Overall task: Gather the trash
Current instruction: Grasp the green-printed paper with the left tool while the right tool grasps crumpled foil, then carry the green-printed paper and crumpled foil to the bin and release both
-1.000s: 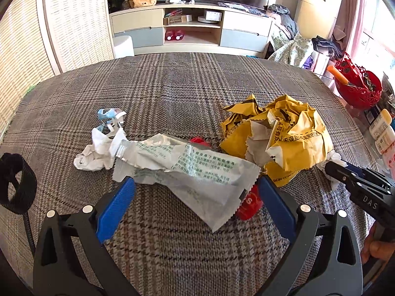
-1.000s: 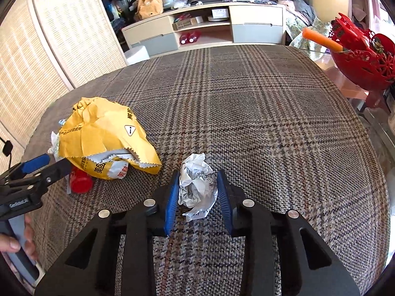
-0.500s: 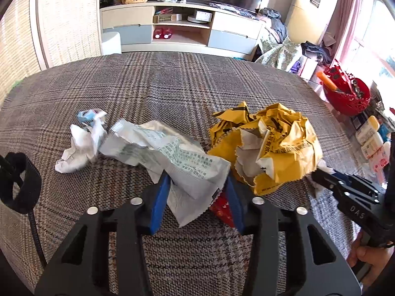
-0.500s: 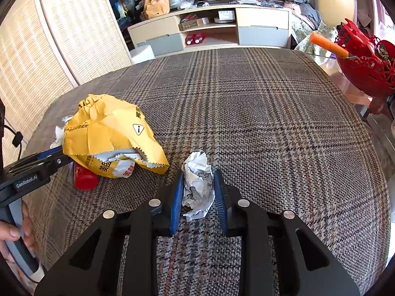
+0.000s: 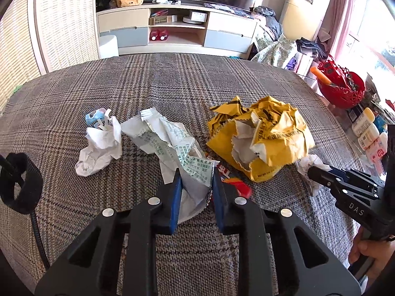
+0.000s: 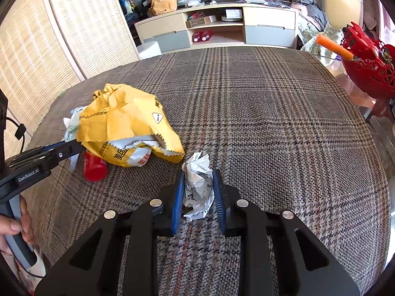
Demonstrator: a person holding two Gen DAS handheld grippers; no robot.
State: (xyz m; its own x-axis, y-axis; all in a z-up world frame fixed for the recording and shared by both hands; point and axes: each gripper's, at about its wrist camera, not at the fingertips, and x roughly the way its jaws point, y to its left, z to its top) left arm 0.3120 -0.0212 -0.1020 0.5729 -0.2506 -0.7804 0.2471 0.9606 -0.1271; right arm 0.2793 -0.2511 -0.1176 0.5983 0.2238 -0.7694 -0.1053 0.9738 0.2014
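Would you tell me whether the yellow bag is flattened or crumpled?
Crumpled: the yellow bag sits bunched up on the plaid cloth, creased, with its torn mouth gaping.

1. I'm working in a lived-in home, a living room.
2. At 12 o'clock I see a low media cabinet (image 5: 172, 32) with drawers, open shelves and a dark screen above.
3. Clothes are heaped (image 5: 279, 46) at 1 o'clock by pink curtains (image 5: 345, 7).
4. Woven sliding panels (image 6: 49, 37) stand at 10 o'clock.

I see a rough woven plaid cloth (image 6: 271, 128), creased matt yellow paper bag (image 5: 276, 133), crumpled white paper ball (image 6: 198, 185), and a crinkled silvery foil-like wrapper (image 5: 172, 148).
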